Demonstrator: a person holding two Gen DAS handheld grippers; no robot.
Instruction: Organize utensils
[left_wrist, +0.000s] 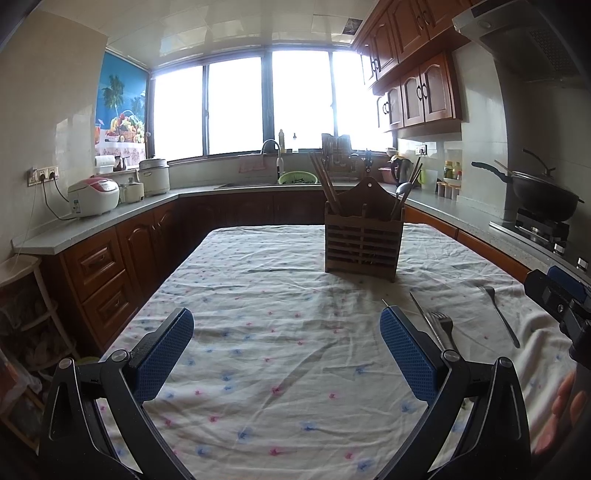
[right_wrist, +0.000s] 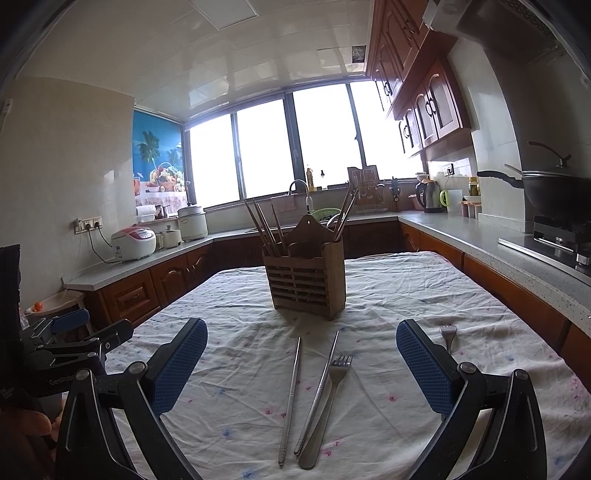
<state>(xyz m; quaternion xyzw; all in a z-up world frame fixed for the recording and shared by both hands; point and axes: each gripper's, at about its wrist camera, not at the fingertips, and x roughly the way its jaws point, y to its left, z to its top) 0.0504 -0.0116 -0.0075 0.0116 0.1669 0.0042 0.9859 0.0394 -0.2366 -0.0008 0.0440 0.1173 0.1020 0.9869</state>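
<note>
A wooden slatted utensil holder (left_wrist: 363, 236) (right_wrist: 306, 284) stands upright on the table with chopsticks (right_wrist: 266, 229) and a spoon (left_wrist: 403, 189) in it. On the cloth before my right gripper (right_wrist: 301, 363) lie two metal chopsticks (right_wrist: 291, 398) (right_wrist: 319, 387) and a fork (right_wrist: 328, 398). A second fork (right_wrist: 447, 334) (left_wrist: 498, 314) lies further right, partly behind the right finger. My right gripper is open and empty above them. My left gripper (left_wrist: 286, 349) is open and empty over bare cloth, left of the fork (left_wrist: 441, 326).
The table carries a white floral cloth (left_wrist: 277, 295). Counters surround it: rice cookers (left_wrist: 94, 195) at left, a sink (left_wrist: 273, 177) at the back, a wok on the stove (left_wrist: 543, 192) at right. The right gripper body (left_wrist: 561, 295) shows at the left view's right edge.
</note>
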